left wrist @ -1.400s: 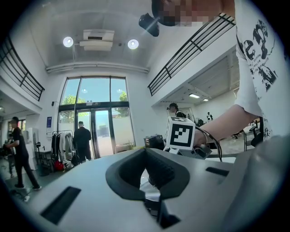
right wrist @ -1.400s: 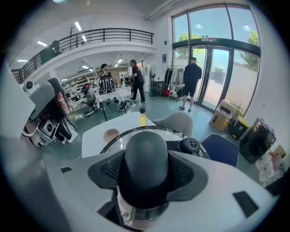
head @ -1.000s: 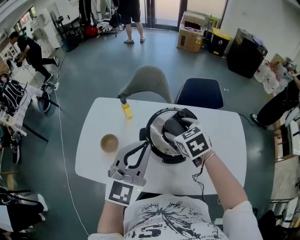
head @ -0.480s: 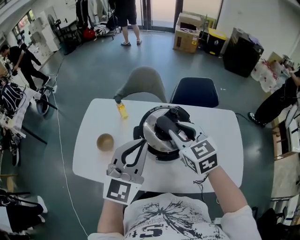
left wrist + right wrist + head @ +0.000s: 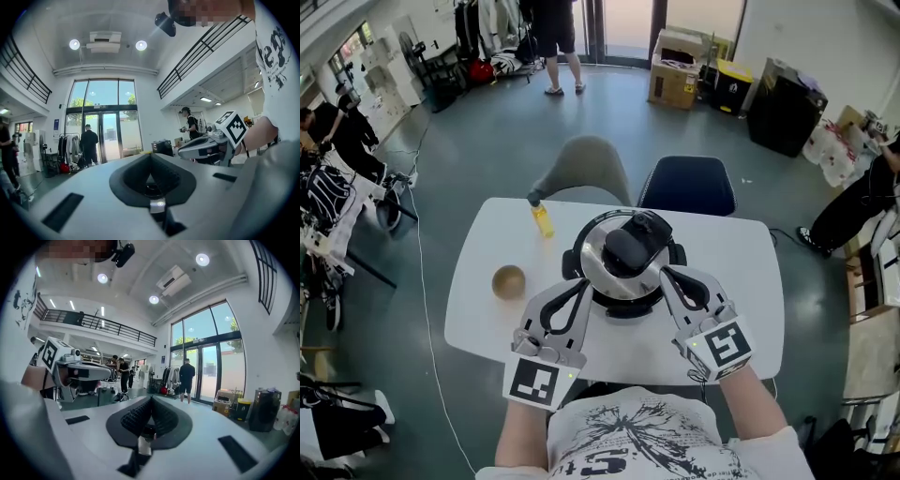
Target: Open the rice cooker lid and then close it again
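The cooker (image 5: pixel 623 267) stands in the middle of the white table (image 5: pixel 487 239). Its silver lid (image 5: pixel 605 261) faces up with the black handle (image 5: pixel 636 246) on top, and from here the lid looks down. The person holds a gripper at each near side of it. The left gripper (image 5: pixel 584 287) has its jaws pressed together on nothing, tips just beside the cooker's near left flank; I can't tell if they touch. The right gripper (image 5: pixel 665 274) has just been closing, and its jaws now meet with nothing between them, tips close by the near right flank, clear of the handle. Both point roughly level, out across the room. A wooden bowl (image 5: pixel 509 280) sits left of the cooker, well apart, and a yellow bottle (image 5: pixel 543 220) stands near the far edge. Behind the table are a grey chair (image 5: pixel 586 167) and a blue chair (image 5: pixel 686 186)
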`<state>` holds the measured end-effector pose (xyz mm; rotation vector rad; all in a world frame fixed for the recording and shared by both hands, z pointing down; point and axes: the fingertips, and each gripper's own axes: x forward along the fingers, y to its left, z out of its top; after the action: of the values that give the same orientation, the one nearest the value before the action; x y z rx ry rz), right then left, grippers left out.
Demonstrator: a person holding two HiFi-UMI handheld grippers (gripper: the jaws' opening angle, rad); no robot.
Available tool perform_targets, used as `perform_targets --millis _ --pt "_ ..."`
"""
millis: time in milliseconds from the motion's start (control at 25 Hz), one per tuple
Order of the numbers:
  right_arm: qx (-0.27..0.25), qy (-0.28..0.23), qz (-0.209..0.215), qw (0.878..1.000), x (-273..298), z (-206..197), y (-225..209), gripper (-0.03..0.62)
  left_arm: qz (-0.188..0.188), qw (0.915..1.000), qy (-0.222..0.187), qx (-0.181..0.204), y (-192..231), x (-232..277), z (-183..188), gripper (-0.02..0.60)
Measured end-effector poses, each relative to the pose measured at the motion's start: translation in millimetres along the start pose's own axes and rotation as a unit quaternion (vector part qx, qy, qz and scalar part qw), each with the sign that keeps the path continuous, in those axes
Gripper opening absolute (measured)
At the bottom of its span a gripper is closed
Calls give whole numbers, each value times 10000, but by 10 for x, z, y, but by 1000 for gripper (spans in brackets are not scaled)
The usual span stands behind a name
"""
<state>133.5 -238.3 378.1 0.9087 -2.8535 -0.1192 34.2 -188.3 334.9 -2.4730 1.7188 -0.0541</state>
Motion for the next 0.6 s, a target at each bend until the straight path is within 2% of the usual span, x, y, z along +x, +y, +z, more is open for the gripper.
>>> perform_targets --millis 200,360,600 --pt "29 -402 -76 9992 -214 38 37 12 126 9999 96 20 -28 -31 -33 14" --pt "120 -441 -224 9987 -317 -22 6 12 145 9998 93 59 -64 -56 -42 14" --pt "-208 -556 -331 9977 -367 155 -5 11 229 9996 124 95 -91 -76 39 14"
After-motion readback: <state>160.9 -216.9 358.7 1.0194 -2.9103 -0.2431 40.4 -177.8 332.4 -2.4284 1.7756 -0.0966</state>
